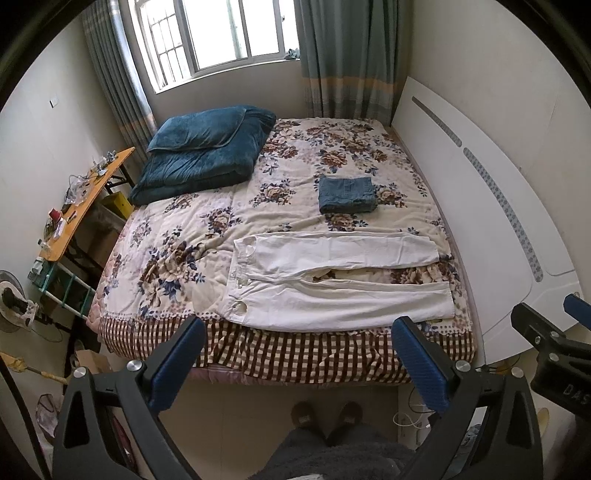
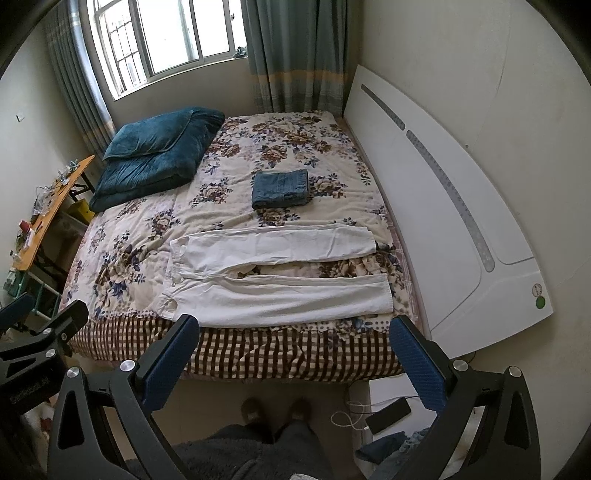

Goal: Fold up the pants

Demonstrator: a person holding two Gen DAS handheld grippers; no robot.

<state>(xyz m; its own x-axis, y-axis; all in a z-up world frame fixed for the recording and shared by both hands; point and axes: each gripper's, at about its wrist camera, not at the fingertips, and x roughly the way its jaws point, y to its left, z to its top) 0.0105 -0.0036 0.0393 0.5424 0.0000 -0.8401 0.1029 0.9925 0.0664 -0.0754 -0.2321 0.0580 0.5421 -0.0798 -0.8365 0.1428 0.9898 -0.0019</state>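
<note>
The white pants (image 1: 332,280) are showing a matt, slightly ribbed cloth, lying on the soft floral bedspread (image 1: 184,236). Beyond them on the bedspread, folded jeans (image 1: 347,195) are looking like coarse denim, and a teal quilt (image 1: 203,155) is gleaming plush. The fingers (image 1: 181,365) are wearing textured blue pads.

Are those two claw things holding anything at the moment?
No. Both the left gripper and the right gripper are open and hold nothing, above the floor short of the bed; the white pants lie flat, untouched.

Daylight from a barred window (image 1: 218,33) between teal curtains (image 1: 347,55) falls on a floral-covered bed (image 1: 177,236) beside a cluttered wooden side table (image 1: 86,199).
</note>
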